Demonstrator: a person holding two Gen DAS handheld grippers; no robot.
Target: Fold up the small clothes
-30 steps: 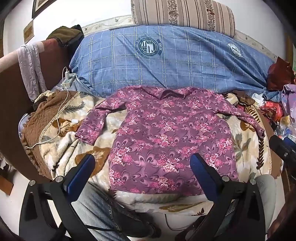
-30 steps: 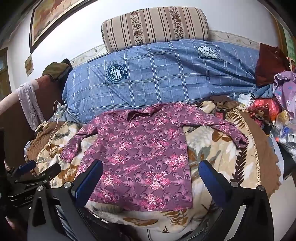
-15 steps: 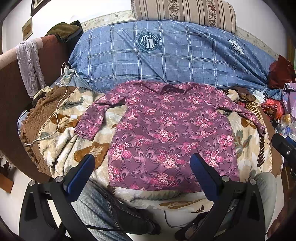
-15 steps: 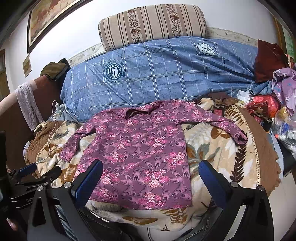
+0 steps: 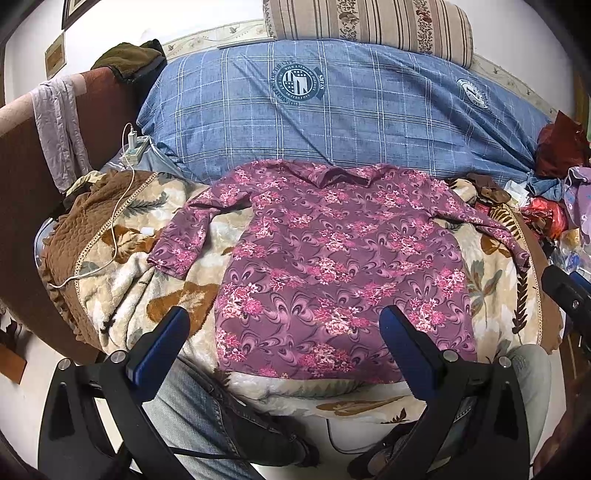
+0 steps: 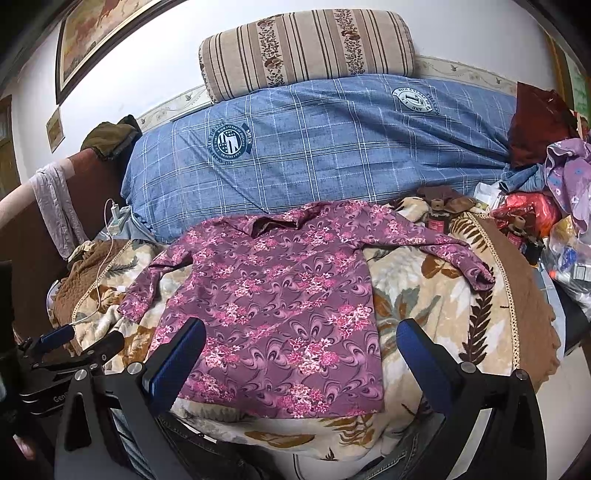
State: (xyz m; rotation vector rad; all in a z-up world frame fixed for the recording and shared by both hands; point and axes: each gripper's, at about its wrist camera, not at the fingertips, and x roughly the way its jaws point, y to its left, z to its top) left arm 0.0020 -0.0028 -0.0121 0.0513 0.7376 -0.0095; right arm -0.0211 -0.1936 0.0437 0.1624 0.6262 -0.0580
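Both claws, your left claw (image 5: 280,325) and right claw (image 6: 301,334), hung wide open and empty above the shirt (image 5: 340,266). It looked light and limp, likely to sag. You could have pinched a sleeve (image 5: 184,240) cuff.

Lower body of my left gripper (image 5: 284,321) is cut off by the bottom edge of its view; same for my right gripper (image 6: 301,332). The near hem of the purple floral long-sleeved shirt (image 5: 332,266) is partly hidden behind one blue finger pad (image 5: 402,343). The round dark-blue emblem's lettering (image 5: 297,83) on the blue plaid duvet (image 5: 369,122) is too small to read. The heap of mixed fabrics and bags (image 6: 554,206) at right runs off frame; its contents are indistinct. The framed picture (image 6: 99,33) is cropped by the lens rim.
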